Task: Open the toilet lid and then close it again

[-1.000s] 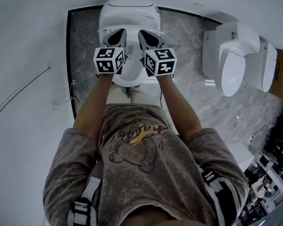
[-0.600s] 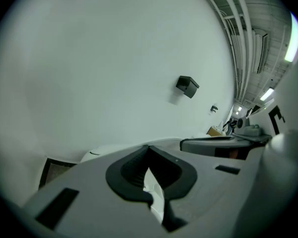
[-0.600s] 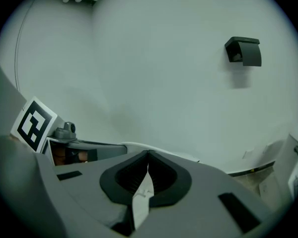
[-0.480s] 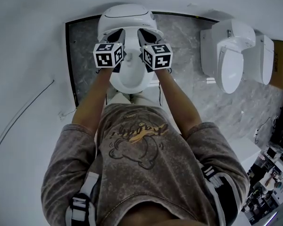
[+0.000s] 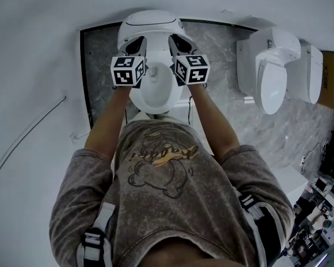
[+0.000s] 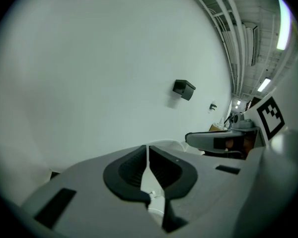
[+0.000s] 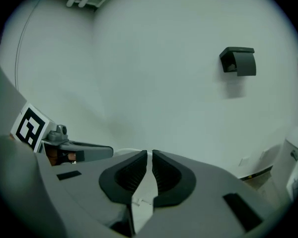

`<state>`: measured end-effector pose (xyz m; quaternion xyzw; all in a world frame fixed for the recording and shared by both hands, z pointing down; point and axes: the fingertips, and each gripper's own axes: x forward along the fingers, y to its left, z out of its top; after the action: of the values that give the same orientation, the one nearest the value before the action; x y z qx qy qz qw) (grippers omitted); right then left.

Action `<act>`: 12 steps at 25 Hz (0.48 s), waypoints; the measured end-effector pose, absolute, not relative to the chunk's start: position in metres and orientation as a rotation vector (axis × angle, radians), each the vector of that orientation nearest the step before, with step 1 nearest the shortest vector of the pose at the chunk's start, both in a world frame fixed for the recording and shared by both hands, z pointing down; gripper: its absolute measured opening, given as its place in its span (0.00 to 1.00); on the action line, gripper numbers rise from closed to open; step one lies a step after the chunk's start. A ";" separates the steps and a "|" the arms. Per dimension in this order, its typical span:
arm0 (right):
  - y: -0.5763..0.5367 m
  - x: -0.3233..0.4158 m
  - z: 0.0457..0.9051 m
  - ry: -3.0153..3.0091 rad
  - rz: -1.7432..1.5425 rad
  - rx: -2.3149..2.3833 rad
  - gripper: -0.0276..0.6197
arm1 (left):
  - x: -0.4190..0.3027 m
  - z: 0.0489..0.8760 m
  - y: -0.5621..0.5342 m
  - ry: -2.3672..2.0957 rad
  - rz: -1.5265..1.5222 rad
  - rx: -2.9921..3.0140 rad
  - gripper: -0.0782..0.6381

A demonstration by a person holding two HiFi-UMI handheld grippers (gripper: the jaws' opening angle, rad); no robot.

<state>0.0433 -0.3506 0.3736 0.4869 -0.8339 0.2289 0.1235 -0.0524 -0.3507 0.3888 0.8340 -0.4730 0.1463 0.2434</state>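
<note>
Head view, looking steeply down over the person's grey printed top. A white toilet stands at 12 o'clock on a dark marble floor panel [image 5: 100,65]. Its lid [image 5: 151,32] appears to be raised at the far end, and the open bowl [image 5: 156,93] is seen just below it. How near upright the lid stands cannot be told.

The left gripper [image 5: 137,40] is set at the lid's 10 o'clock side and the right gripper [image 5: 178,40] at its 2 o'clock side. In each gripper view the dark jaws are drawn nearly together, with a thin white strip pinched between them, judged to be the lid's rim. Beyond the jaws only a pale wall is seen, with a small black box [image 7: 238,61] mounted at 2 o'clock.

A second toilet [image 5: 273,65] stands well apart at 3 o'clock.

The lid is judged to be a light, stiff plastic shell, smooth and likely slippery, turning on a hinge at the back. Hold is best kept on the thin front rim, one gripper on each side. Lowering should be guided slowly, since a dropped lid could slam or crack.
</note>
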 end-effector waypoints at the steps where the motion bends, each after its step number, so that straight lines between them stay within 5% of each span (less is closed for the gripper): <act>1: -0.351 0.046 0.371 -2.438 0.666 1.429 0.09 | -0.053 0.387 -0.351 -1.298 0.393 2.286 0.14; 3: -0.352 0.050 0.369 -2.448 0.676 1.432 0.15 | -0.054 0.384 -0.352 -1.302 0.376 2.297 0.25; 7: -0.356 0.055 0.368 -2.474 0.706 1.438 0.44 | -0.055 0.376 -0.358 -1.322 0.357 2.345 0.41; 9: -0.357 0.058 0.366 -2.484 0.719 1.444 0.46 | -0.054 0.371 -0.361 -1.331 0.364 2.375 0.51; 12: -0.359 0.057 0.366 -2.487 0.727 1.424 0.47 | -0.056 0.366 -0.365 -1.347 0.372 2.404 0.54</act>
<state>0.0570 -0.3586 0.3661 0.4795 -0.8376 0.2448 0.0924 -0.0562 -0.3652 0.3660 0.8504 -0.4767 0.1316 0.1796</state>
